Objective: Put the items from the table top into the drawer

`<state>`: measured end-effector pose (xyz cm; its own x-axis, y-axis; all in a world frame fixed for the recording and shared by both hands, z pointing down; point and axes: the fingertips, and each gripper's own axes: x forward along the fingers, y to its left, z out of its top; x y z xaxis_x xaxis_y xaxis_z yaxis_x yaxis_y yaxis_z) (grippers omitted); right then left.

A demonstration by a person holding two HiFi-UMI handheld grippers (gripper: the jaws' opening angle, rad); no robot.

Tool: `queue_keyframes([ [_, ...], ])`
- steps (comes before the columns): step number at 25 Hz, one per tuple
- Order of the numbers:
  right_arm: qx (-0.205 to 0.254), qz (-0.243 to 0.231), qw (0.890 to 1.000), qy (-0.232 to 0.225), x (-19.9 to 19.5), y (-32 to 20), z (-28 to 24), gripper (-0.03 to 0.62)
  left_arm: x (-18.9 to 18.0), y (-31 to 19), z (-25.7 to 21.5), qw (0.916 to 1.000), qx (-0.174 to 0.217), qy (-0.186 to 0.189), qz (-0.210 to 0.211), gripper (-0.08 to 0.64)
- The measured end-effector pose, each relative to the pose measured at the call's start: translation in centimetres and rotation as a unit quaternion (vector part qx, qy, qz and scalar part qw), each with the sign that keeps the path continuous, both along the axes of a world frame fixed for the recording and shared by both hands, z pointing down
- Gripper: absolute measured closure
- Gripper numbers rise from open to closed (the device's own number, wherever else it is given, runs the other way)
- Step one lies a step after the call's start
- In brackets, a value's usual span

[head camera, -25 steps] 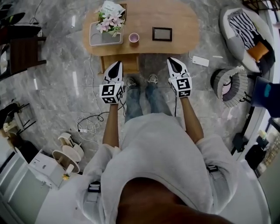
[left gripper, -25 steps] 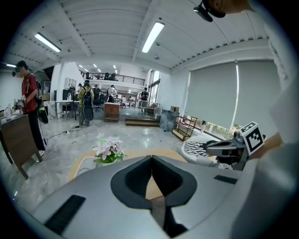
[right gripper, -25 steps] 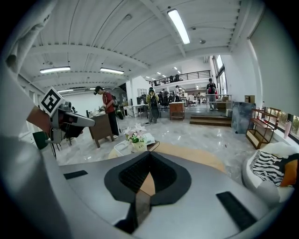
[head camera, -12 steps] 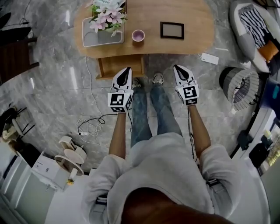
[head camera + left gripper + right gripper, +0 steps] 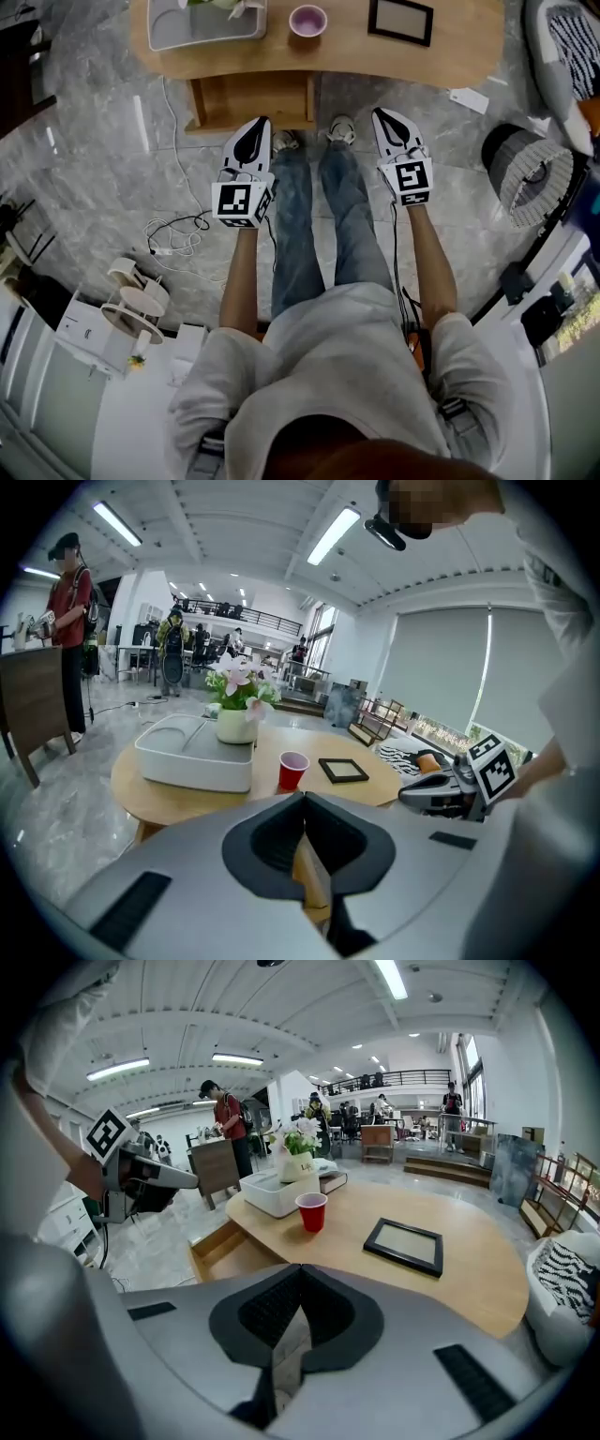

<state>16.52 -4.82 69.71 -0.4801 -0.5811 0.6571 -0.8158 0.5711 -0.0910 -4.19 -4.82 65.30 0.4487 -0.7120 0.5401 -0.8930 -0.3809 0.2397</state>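
A wooden table (image 5: pixel 450 58) carries a white tray (image 5: pixel 197 23) with a flower pot (image 5: pixel 236 726), a red cup (image 5: pixel 307 19) and a black picture frame (image 5: pixel 401 21). Under the table's near edge an open wooden drawer (image 5: pixel 251 98) juts out. My left gripper (image 5: pixel 255 129) hangs shut and holds nothing, just this side of the drawer. My right gripper (image 5: pixel 384 118) is also shut with nothing in it, short of the table edge below the frame. In the right gripper view the cup (image 5: pixel 311 1211), frame (image 5: pixel 404 1246) and drawer (image 5: pixel 230 1251) lie ahead.
The person's legs and shoes (image 5: pixel 337 131) stand between the grippers. Cables (image 5: pixel 173 239) trail on the grey floor at the left. A round basket (image 5: pixel 530 173) and a striped cushion seat (image 5: pixel 567 47) sit at the right. People (image 5: pixel 70 639) stand far behind the table.
Both grippers have sunk toward the floor, side by side and still shut. The table has slid to the top of the head view and looks closer.
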Motion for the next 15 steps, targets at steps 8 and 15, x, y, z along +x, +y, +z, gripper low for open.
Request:
queue_keyframes([
  [8,0.02,-0.051,0.998,0.014,-3.8,-2.2,0.7,0.569,-2.1,1.6,1.7,0.9995,-0.002,0.011,-0.03,0.543],
  [15,0.055,-0.145,0.986,0.063,-8.4,-6.7,0.9,0.566,-3.7,2.6,1.7,0.9983,-0.002,0.025,-0.054,0.543],
])
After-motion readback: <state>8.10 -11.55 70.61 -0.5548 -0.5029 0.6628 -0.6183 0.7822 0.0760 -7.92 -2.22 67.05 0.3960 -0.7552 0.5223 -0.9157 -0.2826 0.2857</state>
